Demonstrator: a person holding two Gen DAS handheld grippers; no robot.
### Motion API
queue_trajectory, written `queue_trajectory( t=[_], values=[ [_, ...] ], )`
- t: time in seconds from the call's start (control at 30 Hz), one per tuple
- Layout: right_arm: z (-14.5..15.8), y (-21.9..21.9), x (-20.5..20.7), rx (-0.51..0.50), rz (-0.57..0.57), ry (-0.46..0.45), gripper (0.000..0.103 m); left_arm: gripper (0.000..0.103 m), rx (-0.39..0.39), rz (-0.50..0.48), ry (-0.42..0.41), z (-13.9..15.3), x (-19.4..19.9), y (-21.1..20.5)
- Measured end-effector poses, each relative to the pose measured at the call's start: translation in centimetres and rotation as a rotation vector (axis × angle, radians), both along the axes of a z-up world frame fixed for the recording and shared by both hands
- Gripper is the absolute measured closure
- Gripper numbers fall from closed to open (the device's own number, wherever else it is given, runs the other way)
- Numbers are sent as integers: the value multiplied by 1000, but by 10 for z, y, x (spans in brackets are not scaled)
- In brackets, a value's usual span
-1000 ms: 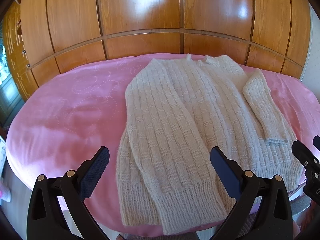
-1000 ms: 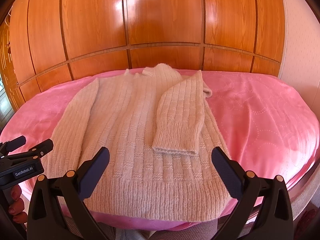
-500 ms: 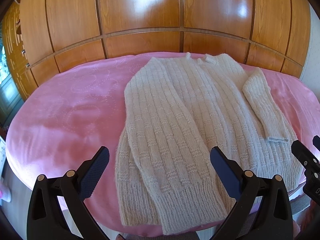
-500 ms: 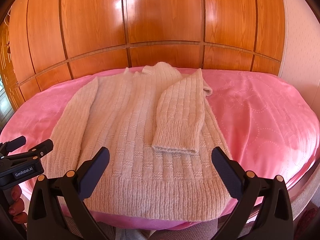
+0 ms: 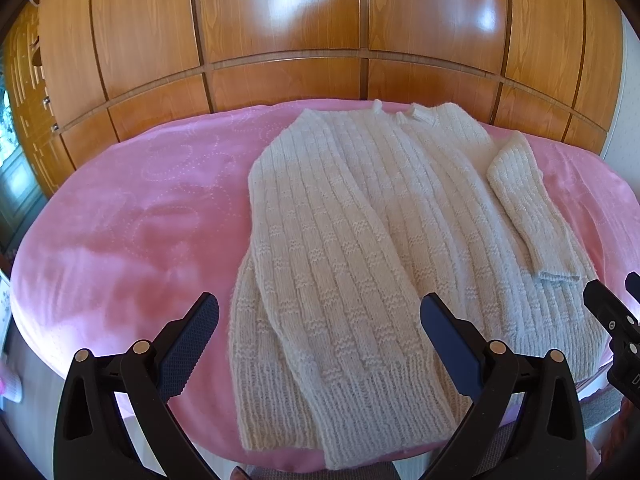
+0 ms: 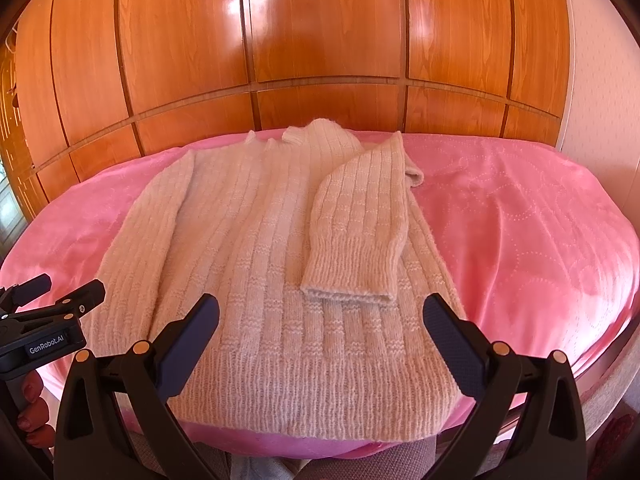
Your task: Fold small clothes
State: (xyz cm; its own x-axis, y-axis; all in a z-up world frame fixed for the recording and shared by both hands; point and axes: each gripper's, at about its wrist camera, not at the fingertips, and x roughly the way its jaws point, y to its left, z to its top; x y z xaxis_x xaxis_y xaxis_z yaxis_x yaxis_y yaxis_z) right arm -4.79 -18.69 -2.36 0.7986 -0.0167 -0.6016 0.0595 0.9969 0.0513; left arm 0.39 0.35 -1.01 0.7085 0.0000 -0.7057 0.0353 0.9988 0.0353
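A cream ribbed knit sweater (image 5: pixel 360 240) (image 6: pixel 256 264) lies flat on a pink bedspread (image 5: pixel 132 224) (image 6: pixel 520 232), collar toward the far wooden wall. Both sleeves are folded in over the body; the right sleeve's cuff (image 6: pixel 348 276) rests on the chest. My left gripper (image 5: pixel 320 332) hovers open above the hem near the left sleeve. My right gripper (image 6: pixel 320 332) hovers open over the lower hem, just short of the cuff. Neither holds anything. In the right wrist view the left gripper (image 6: pixel 60 296) shows at the left edge; its fingers look apart.
Glossy wooden wardrobe panels (image 6: pixel 320 60) run close behind the bed. The bed's near edge (image 6: pixel 280 444) curves just under both grippers. A hand (image 6: pixel 30 412) grips the left tool's handle. A pale wall (image 5: pixel 630 120) stands at the right.
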Motion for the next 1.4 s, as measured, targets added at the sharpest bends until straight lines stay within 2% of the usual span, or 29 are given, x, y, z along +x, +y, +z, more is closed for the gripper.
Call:
queue_trajectory(
  t=[0.3, 0.6, 0.73, 0.87, 0.93, 0.97, 1.03, 1.1, 1.13, 1.2, 1.3, 1.4],
  values=[
    [-1, -1, 2, -1, -2, 5, 2, 3, -24, -25, 21, -3, 6, 0],
    [-15, -9, 17, 0, 1, 57, 2, 3, -93, -193, 139, -25, 14, -13],
    [-24, -15, 26, 5, -11, 82, 2, 3, -68, -244, 194, -39, 16, -22],
    [-24, -15, 37, -22, -19, 55, 2, 5, -50, -267, 209, -45, 15, -25],
    [-24, -13, 45, -36, -23, 38, 2, 19, -27, -273, 210, -47, 15, -25],
    [-24, -12, 49, -40, -25, 34, 2, 30, -17, -274, 212, -49, 14, -24],
    [-25, -10, 58, -41, -26, 38, 2, 35, -36, -290, 203, -49, 14, -21],
    [-25, -8, 63, -36, -25, 36, 2, 54, -51, -294, 185, -47, 13, -17],
    [-25, -7, 65, -36, -25, 35, 2, 60, -61, -295, 177, -46, 13, -14],
    [-27, -7, 66, -35, -21, 33, 2, 81, -102, -296, 165, -42, 13, -7],
    [-31, -6, 68, -48, -17, 18, 2, 92, -202, -291, 163, -35, 15, 9],
    [-37, -8, 77, -90, -29, 4, 2, 95, -265, -264, 140, -25, 19, 26]
  ],
)
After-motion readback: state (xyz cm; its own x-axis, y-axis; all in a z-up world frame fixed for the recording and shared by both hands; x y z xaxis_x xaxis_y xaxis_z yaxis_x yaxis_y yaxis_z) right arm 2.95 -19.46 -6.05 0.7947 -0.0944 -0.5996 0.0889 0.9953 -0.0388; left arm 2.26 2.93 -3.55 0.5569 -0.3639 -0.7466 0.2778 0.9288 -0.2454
